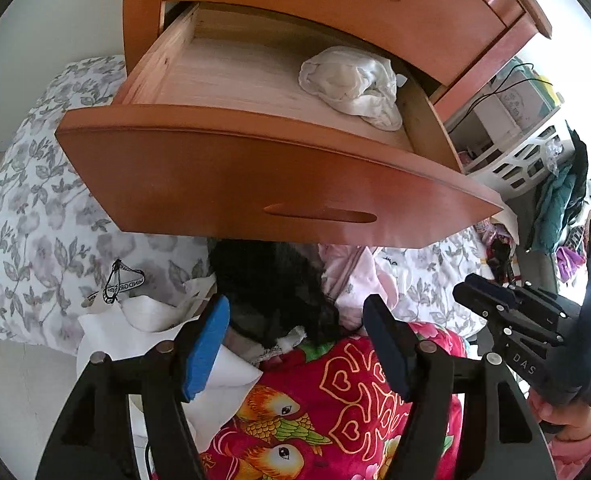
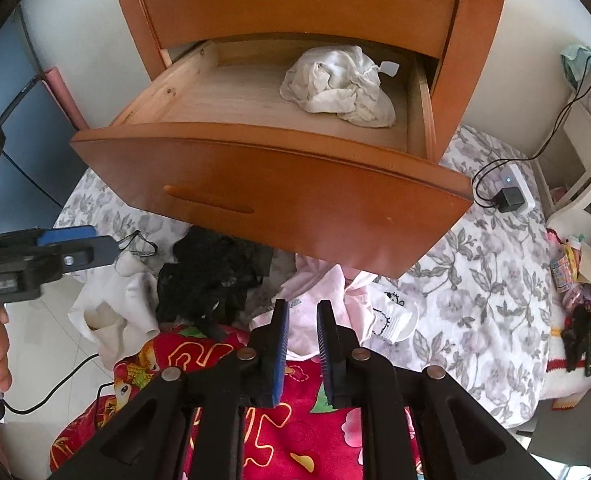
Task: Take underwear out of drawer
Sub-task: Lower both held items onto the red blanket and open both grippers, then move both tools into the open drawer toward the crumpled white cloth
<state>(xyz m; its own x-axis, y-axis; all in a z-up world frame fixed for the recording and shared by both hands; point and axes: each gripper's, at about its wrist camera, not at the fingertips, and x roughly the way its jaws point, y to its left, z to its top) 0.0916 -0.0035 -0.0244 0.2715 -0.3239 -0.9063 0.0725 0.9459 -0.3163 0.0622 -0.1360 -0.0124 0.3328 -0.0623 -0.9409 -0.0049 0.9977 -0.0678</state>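
Observation:
A crumpled white piece of underwear [image 1: 347,84] [image 2: 335,84] lies at the back right of the pulled-out wooden drawer [image 1: 255,184] [image 2: 295,192]. It is the only thing in there. My left gripper [image 1: 299,344] hangs below and in front of the drawer front, its fingers wide open and holding nothing. My right gripper [image 2: 303,340] is also below the drawer front, its fingers parted only by a narrow gap with nothing between them. Each gripper shows at the edge of the other's view: the right gripper [image 1: 471,286] and the left gripper [image 2: 83,248].
Under the drawer, on floral bedding [image 2: 475,280], lie a black lace garment [image 2: 211,276], a pink garment [image 2: 327,288] and white pieces [image 2: 111,312]. Red patterned cloth [image 1: 335,400] is just beneath the grippers. A white basket [image 1: 527,156] and a plugged charger [image 2: 509,196] are to the right.

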